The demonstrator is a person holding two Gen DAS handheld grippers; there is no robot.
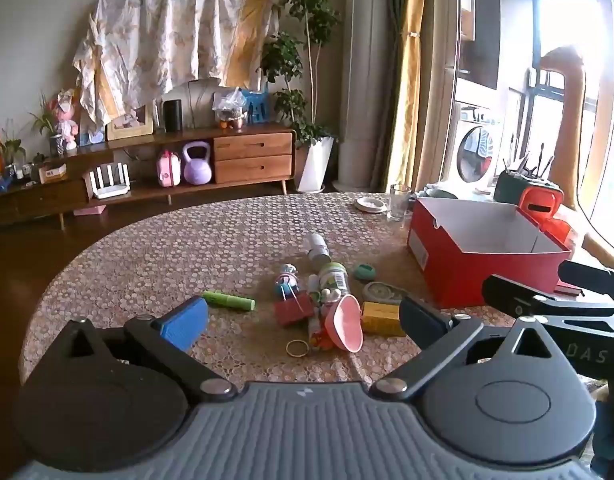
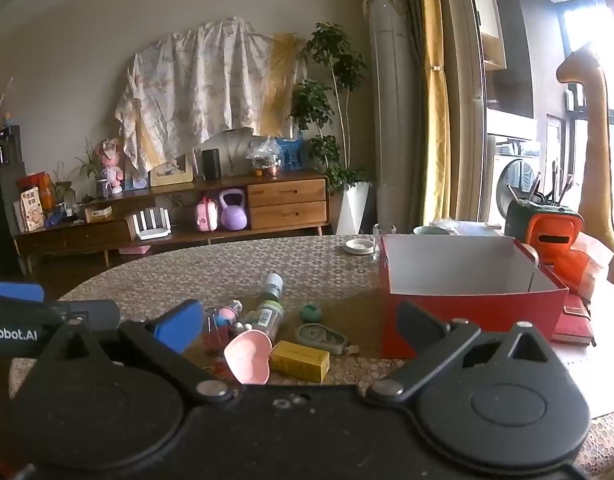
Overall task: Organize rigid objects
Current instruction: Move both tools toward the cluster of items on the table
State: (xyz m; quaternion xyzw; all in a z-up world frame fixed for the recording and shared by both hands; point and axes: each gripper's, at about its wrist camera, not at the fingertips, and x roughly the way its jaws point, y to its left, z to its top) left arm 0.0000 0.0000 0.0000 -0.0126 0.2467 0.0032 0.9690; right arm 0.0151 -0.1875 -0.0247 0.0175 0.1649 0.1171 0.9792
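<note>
A heap of small objects lies mid-table: a pink heart-shaped dish (image 1: 345, 328), a yellow box (image 1: 381, 319), a green tube (image 1: 229, 301), a red box (image 1: 294, 309), a clear jar with a green lid (image 1: 334, 282), a white bottle (image 1: 318, 247), a teal round piece (image 1: 365, 271) and a rubber band (image 1: 297, 348). A red cardboard box (image 1: 483, 256), white inside, stands open to their right. My left gripper (image 1: 303, 322) hovers open just short of the heap, holding nothing. In the right wrist view my right gripper (image 2: 301, 330) is open too, near the pink dish (image 2: 249, 356) and yellow box (image 2: 300, 361).
A drinking glass (image 1: 399, 202) and a small white dish (image 1: 370, 204) stand at the table's far side. An orange container (image 1: 541, 204) and a dark utensil holder (image 1: 515, 186) sit behind the red box. The right gripper's arm (image 1: 555, 304) crosses the left view's right side.
</note>
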